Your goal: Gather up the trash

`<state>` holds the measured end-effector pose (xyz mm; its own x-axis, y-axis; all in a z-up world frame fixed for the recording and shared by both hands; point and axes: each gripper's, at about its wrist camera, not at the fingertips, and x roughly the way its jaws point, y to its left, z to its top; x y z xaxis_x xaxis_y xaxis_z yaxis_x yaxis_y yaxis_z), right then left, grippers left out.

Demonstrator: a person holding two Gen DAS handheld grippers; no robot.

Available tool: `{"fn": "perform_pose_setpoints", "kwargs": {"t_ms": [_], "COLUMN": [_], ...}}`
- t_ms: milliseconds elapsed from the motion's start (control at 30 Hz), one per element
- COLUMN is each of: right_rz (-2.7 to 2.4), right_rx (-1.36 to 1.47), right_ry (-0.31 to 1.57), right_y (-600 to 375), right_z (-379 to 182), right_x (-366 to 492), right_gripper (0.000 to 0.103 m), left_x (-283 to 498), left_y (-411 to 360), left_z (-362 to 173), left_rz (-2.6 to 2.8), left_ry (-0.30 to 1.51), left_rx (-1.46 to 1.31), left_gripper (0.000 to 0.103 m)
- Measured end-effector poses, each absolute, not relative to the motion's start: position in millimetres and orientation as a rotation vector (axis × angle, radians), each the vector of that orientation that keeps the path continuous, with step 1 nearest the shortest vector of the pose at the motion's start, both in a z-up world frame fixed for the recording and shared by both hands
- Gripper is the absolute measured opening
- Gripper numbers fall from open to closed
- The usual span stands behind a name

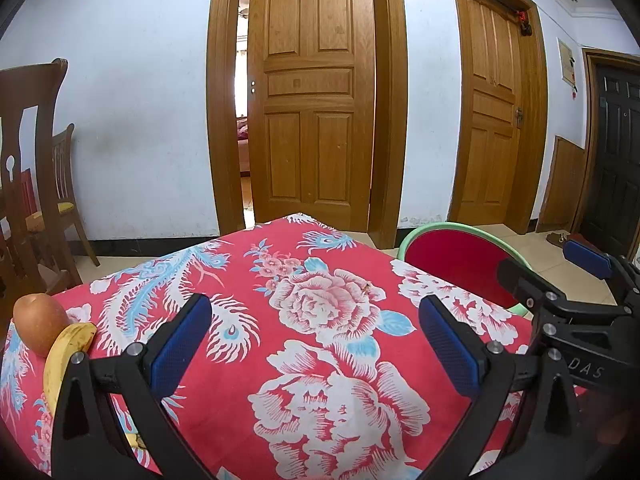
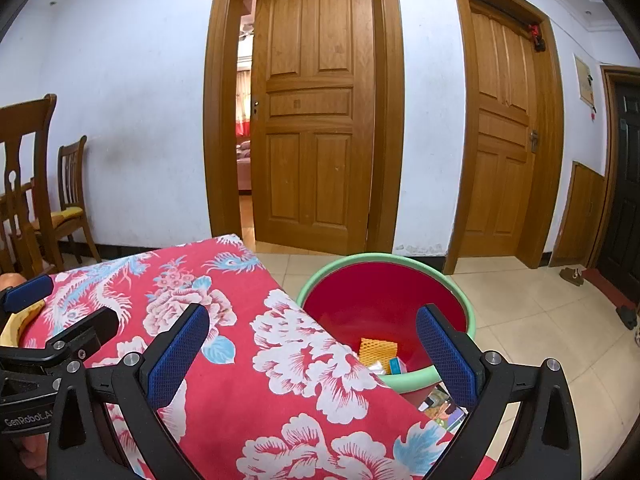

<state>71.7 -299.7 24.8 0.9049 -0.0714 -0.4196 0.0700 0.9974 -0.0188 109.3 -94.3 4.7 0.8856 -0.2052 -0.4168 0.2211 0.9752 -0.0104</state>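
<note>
Left gripper [image 1: 316, 344]: jaws spread wide, nothing between the blue pads [image 1: 180, 344]. It hangs over the table [image 1: 328, 360], which is covered by a red floral cloth. The cloth beneath it is bare of litter.

Right gripper [image 2: 312, 356]: jaws likewise spread wide, holding nothing. It hangs over the table's right edge, one pad above the cloth, the other above the bucket [image 2: 400, 264]. In the left wrist view the right gripper shows at the right margin, just beside the left one.

Bucket: red inside with a green rim, standing on the tiled floor [image 2: 520, 320] close against the table's right edge, below the tabletop. Part of it is hidden by the cloth.

Trash: inside the bucket lie an orange mesh sleeve [image 2: 378, 350], a small blue-and-white carton [image 2: 396, 366] and some pale wrapping, all near the bucket's near wall. Printed paper [image 2: 444, 404] lies on the floor just beside the bucket's near side, partly hidden by the right gripper.

Fruit: an apple [image 1: 40, 326] and a banana [image 1: 64, 356] sit touching at the table's far left edge, the banana partly hidden by the left gripper's frame.

Surroundings: two wooden chairs [image 1: 36, 184] stand at left; wooden doors [image 1: 312, 96] line the far wall, the middle one ajar.
</note>
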Motion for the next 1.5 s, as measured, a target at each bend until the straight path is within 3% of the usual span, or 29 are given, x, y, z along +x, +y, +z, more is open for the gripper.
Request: {"fn": "perform_pose_setpoints", "kwargs": {"t_ms": [1500], "right_rz": [-0.077], "right_rx": [-0.007], "right_ry": [0.434], "right_y": [-300.2], "right_z": [25.1], "right_x": [70.7], "right_gripper": [0.103], "left_x": [111.2], "left_y": [-94.5], "left_z": [3.9], "left_rz": [-0.224], "left_ry": [0.444], "left_rx": [0.033], "left_gripper": [0.102]}}
